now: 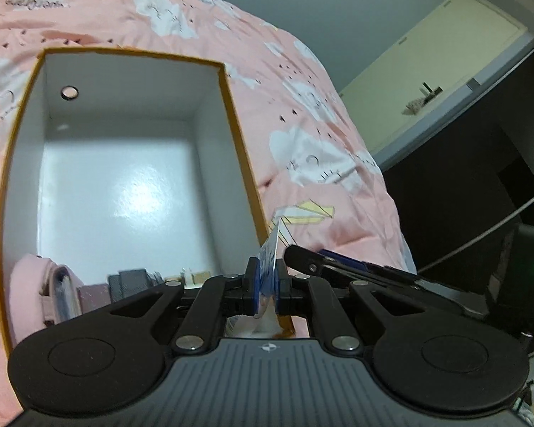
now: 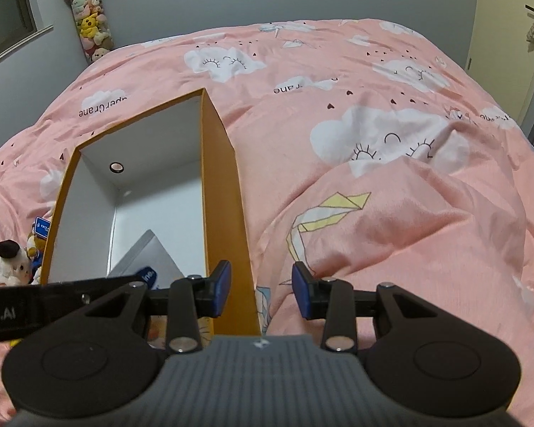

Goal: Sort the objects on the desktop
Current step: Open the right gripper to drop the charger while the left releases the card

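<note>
A thin blue-printed card is being pinched edge-on by the left gripper, fingers clamped narrow, right over the orange box rim on the bed, seemingly for dropping in. The right gripper is being held empty, fingers half-spread, straddling the box wall.

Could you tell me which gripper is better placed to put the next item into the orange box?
Left. The left gripper is shut on a thin blue-and-white card near the orange box rim. The right gripper stands open and empty, straddling the box's wall.
</note>
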`<state>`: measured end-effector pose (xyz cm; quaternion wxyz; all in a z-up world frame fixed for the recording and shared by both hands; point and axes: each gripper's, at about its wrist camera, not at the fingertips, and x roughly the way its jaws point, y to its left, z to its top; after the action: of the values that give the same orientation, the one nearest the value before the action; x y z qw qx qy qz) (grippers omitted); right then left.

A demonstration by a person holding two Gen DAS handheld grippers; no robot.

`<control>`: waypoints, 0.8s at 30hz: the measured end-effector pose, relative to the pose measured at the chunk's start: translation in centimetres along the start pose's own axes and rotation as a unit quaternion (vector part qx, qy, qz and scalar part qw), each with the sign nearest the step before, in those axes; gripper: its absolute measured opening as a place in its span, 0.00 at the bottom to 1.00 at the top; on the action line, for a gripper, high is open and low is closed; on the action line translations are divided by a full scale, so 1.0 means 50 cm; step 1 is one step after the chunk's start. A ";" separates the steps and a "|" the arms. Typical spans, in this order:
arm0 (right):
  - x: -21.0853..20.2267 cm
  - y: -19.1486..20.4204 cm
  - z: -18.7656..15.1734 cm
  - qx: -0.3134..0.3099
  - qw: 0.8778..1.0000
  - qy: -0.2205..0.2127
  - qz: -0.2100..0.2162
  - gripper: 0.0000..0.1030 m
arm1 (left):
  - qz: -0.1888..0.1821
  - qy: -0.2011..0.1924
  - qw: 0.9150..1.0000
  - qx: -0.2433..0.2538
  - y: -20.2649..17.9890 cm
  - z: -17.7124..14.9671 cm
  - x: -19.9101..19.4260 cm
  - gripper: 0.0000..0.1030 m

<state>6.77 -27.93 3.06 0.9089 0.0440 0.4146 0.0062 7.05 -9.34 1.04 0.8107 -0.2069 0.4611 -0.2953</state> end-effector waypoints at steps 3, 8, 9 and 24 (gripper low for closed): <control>0.002 0.001 -0.004 0.000 1.000 0.003 0.002 0.39 | -0.006 0.020 1.000 -0.008 0.006 -0.006 0.009 0.09; 0.003 0.004 -0.012 -0.001 1.000 0.007 0.003 0.39 | -0.008 0.044 0.999 -0.013 0.012 -0.017 0.028 0.11; 0.004 0.004 -0.013 -0.001 1.000 0.008 0.004 0.39 | -0.011 0.049 0.999 -0.016 0.014 -0.019 0.034 0.12; -0.003 -0.003 -0.017 0.011 1.000 0.008 -0.009 0.39 | -0.033 0.077 0.996 -0.030 0.034 -0.030 0.052 0.12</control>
<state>6.01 -28.04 2.60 0.9051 0.0499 0.4222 -0.0066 7.27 -9.90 -2.36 0.7559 -0.2230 0.5238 -0.3234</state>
